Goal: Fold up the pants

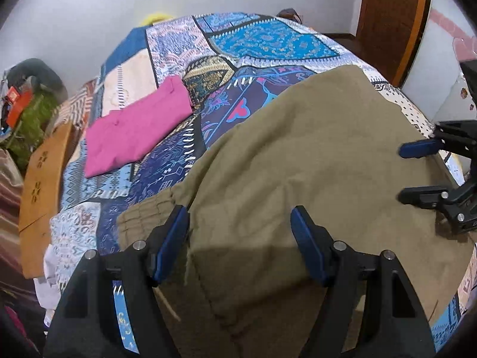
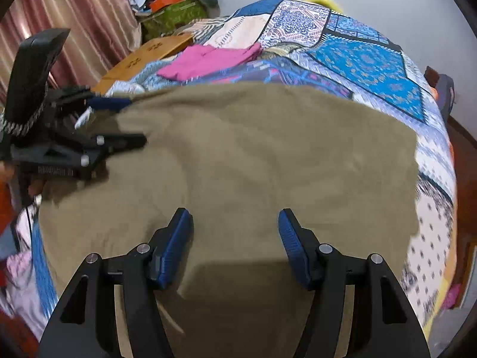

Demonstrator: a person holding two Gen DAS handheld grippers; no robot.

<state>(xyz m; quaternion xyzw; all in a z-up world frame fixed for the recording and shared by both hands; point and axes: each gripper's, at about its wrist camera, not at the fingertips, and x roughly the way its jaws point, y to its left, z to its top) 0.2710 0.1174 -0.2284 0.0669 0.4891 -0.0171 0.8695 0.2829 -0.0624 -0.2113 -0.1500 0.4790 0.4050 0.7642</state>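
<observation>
Left wrist view showed my left gripper [image 1: 240, 220] with fingers spread above the khaki pants [image 1: 313, 155], gripping nothing. My right gripper [image 2: 235, 223] hung likewise spread and empty; those pants lay on the patchwork bedspread [image 1: 268, 38].

Soft, even indoor light falls from above, with no glare. Both fisheye views bow the bed [image 1: 268, 38] into a dome and darken to black at the corners. A hard-edged shadow lies on the khaki pants [image 1: 313, 155] near the lower edge. The left wrist view is fairly sharp; the right wrist view shows motion blur, strongest at its left and right edges.
</observation>
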